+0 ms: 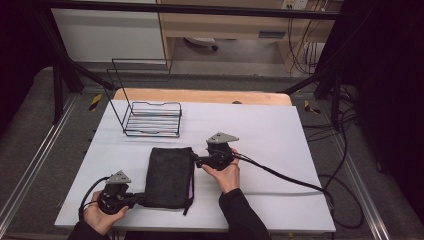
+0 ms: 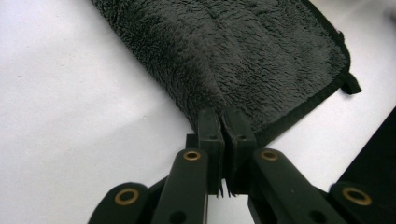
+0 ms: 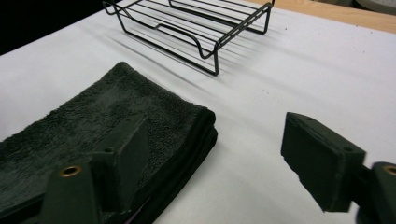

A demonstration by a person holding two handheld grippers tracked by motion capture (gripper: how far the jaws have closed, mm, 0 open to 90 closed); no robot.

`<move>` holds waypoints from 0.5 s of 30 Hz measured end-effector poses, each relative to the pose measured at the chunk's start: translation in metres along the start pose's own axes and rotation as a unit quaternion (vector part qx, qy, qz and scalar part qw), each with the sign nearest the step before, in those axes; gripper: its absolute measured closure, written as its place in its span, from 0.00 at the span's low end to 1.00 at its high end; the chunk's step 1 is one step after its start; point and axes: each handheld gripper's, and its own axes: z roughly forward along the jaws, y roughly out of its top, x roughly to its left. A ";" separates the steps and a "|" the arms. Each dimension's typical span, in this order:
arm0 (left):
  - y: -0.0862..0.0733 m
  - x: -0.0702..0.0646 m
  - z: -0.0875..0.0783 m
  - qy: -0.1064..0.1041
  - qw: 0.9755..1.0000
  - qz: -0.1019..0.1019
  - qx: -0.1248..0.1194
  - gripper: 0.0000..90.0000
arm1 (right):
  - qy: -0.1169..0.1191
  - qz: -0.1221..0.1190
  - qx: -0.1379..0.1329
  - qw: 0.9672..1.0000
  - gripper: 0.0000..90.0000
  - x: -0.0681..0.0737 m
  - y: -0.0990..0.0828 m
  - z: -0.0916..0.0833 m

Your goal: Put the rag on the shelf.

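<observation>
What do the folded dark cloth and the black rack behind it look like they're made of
Folded cloth: seemingly plush terry or microfibre, matte black; fuzzy pile and a stitched edge binding show in the left gripper view. Rack: thin wire, probably metal with a black coating; slim bent rods, slightly glossy.

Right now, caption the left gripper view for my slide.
Left gripper jaws shut on the folded black towel's edge.
</observation>
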 end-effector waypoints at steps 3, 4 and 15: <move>-0.001 0.001 0.003 0.007 1.000 0.011 -0.003 0.94 | 0.009 -0.001 0.000 1.000 0.20 0.000 -0.001 -0.003; -0.001 0.001 0.003 0.009 1.000 0.012 -0.008 0.90 | 0.012 -0.003 0.003 1.000 0.18 0.000 -0.001 -0.004; 0.040 0.029 -0.007 0.057 0.996 0.023 -0.063 0.34 | 0.026 -0.004 0.018 0.999 0.08 -0.005 -0.006 -0.013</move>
